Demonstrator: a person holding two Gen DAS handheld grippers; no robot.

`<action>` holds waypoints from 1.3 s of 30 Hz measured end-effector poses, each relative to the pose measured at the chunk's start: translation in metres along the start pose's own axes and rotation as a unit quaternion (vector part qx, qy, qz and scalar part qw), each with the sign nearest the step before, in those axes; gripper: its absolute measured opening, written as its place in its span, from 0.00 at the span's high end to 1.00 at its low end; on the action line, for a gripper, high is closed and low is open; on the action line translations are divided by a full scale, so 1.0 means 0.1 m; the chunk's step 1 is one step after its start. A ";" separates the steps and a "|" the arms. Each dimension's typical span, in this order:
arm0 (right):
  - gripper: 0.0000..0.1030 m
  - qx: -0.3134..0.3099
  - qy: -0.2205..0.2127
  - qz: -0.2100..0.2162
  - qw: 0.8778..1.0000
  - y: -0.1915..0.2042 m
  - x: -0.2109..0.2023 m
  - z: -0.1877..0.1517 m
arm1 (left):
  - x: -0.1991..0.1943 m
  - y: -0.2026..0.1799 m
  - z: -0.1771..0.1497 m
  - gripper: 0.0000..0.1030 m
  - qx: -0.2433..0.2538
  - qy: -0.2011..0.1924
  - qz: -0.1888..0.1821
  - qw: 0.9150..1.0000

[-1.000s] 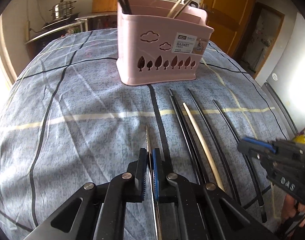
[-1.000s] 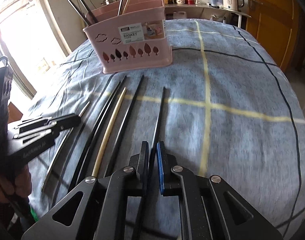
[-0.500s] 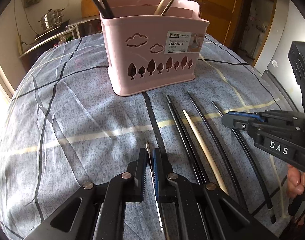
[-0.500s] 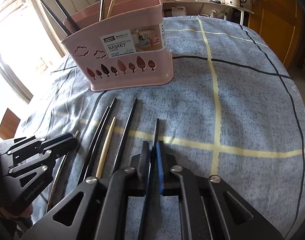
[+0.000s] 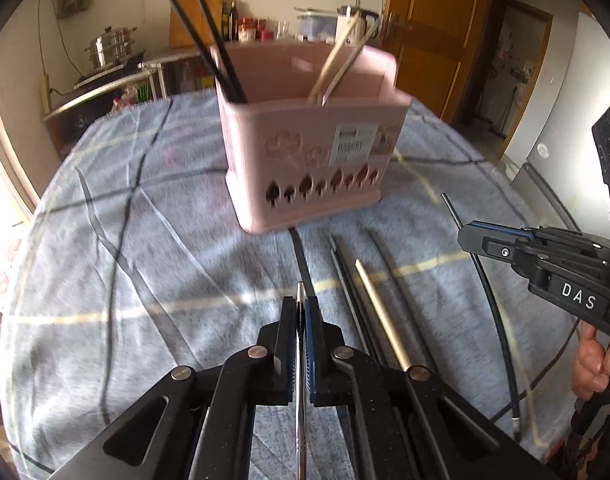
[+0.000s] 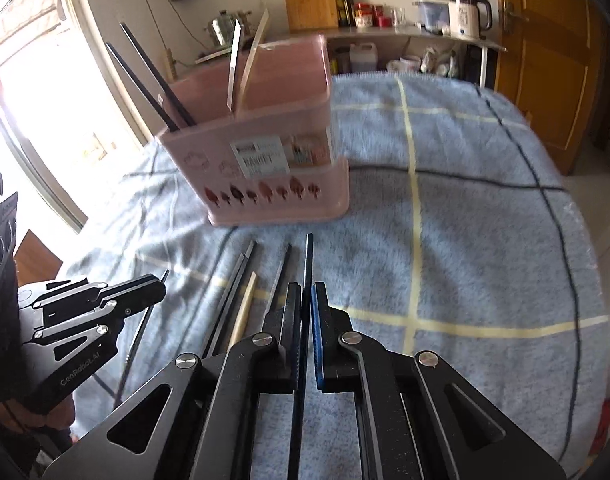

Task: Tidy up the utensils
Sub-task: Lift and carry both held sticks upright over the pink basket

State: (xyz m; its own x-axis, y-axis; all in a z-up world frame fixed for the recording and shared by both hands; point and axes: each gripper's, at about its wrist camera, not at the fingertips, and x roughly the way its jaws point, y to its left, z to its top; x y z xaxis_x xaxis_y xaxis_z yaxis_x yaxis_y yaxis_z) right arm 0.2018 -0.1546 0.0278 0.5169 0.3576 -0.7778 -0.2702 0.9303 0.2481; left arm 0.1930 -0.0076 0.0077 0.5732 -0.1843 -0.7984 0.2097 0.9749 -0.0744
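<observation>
Both hand-held grippers, left [image 5: 301, 320] clamping a metal chopstick [image 5: 300, 298] and right [image 6: 306, 312] a black chopstick [image 6: 308, 260], pointed lengthwise toward the pink basket [image 5: 305, 160] straight ahead, the right seemingly nearer.

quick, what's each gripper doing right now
Left gripper: closed on a metal chopstick.
Right gripper: closed on a black chopstick.

"DAS" on the right tongs [image 5: 471, 236] — "GenRoboAI" on the left tongs [image 6: 155, 290] — basket label [image 6: 265, 159] blurred.
</observation>
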 end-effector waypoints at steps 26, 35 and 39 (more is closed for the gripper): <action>0.95 -0.022 -0.145 -0.001 0.989 0.18 -1.18 0.40 | -1.14 -0.08 0.57 0.97 0.016 -0.115 -0.008 0.993; 0.96 -0.025 -0.166 0.001 0.986 0.20 -1.35 0.42 | -1.27 -0.07 0.60 0.97 0.015 -0.119 -0.017 0.993; 0.96 -0.031 -0.172 0.006 0.985 0.24 -1.39 0.43 | -1.32 -0.06 0.64 0.97 0.013 -0.121 -0.021 0.992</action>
State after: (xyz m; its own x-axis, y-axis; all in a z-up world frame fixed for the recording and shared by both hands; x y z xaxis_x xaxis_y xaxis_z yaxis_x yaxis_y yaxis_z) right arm 0.1590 -0.1783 0.1665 0.7548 0.3843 -0.5316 -0.3207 0.9232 0.2120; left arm 0.1669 0.0031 0.1514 0.7358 -0.2523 -0.6285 0.2561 0.9628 -0.0867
